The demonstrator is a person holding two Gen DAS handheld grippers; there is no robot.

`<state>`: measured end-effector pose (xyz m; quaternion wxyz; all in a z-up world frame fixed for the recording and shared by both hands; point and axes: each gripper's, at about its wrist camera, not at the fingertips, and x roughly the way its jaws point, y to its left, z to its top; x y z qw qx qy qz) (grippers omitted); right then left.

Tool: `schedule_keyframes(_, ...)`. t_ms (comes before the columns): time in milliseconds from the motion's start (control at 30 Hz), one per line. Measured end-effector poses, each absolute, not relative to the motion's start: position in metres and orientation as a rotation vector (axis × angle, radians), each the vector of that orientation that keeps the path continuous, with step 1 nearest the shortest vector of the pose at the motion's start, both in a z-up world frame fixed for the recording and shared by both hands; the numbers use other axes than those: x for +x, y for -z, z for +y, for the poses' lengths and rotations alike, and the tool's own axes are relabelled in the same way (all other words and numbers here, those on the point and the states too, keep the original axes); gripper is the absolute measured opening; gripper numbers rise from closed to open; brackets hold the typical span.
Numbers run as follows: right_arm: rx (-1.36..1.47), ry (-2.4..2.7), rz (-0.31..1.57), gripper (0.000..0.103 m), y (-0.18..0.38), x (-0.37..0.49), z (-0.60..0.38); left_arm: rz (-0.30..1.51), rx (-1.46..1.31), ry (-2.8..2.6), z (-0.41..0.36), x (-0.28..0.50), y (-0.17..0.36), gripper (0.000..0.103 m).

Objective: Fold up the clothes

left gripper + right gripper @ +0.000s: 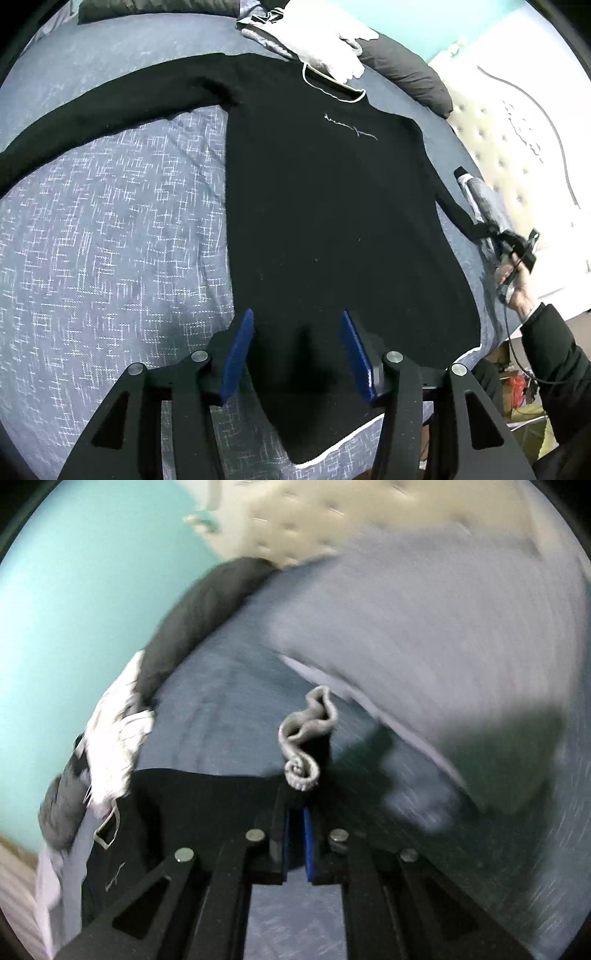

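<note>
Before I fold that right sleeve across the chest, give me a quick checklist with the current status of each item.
1. Right gripper clamped on the sleeve cuff: ok, jaws closed with the white-edged cuff bunched above them.
2. Left gripper free: ok, open, hovering over the hem with nothing between its pads.
3. Black sweater body flat on the bed cover: ok.
4. Left sleeve laid out: ok, stretched straight sideways.
5. Collar clear: not ok, the white garment overlaps the neckline.
6. Grip firmness on the cuff: cannot tell, the right wrist view is blurred.
</note>
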<state>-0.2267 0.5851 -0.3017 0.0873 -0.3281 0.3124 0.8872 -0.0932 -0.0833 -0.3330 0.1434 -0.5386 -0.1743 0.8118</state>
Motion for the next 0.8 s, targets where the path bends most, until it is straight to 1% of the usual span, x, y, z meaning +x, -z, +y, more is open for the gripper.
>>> schedule_keyframes(233, -0.831, -2.786, 0.721, 0.005, 0.203, -0.252, 0.606, -0.509, -1.53, -2.345, -0.082, -0.09, 0.329, 0.053)
schedule_keyframes(333, -0.814, -2.789, 0.663, 0.005, 0.176, -0.262, 0.625, -0.511, -1.525, -2.347, -0.082, -0.088, 0.328, 0.053)
schedule_keyframes(500, -0.868, -2.77, 0.61, 0.005, 0.165, -0.288, 0.645, -0.512, -1.528, -2.348, -0.082, -0.087, 0.327, 0.053)
schedule_keyframes(800, -0.948, -2.838, 0.592, 0.005, 0.171, -0.3, 0.612, -0.52, -1.518, -2.35, -0.086, -0.085, 0.324, 0.053)
